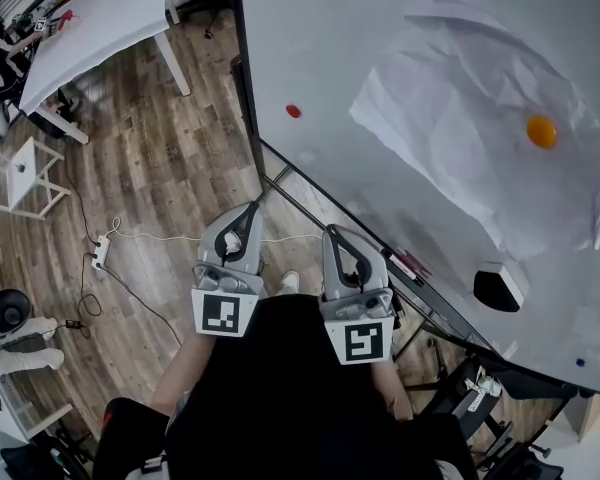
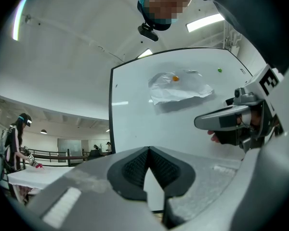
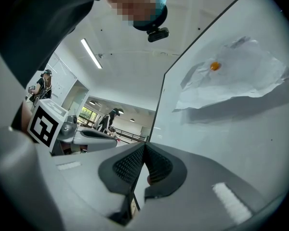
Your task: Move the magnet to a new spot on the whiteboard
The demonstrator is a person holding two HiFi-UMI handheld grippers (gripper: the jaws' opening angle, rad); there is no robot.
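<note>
— So, where is the round orange magnet (image 1: 541,130)?
— Upper right of the head view, on the crumpled white paper sheet (image 1: 460,118) against the big white whiteboard (image 1: 320,48). A small red magnet (image 1: 293,111) sits on bare board further left.
— And the tools?
— Lower centre, well apart from both magnets. The left gripper (image 1: 248,211) and right gripper (image 1: 335,233) each have their jaws pressed together, nothing between.
</note>
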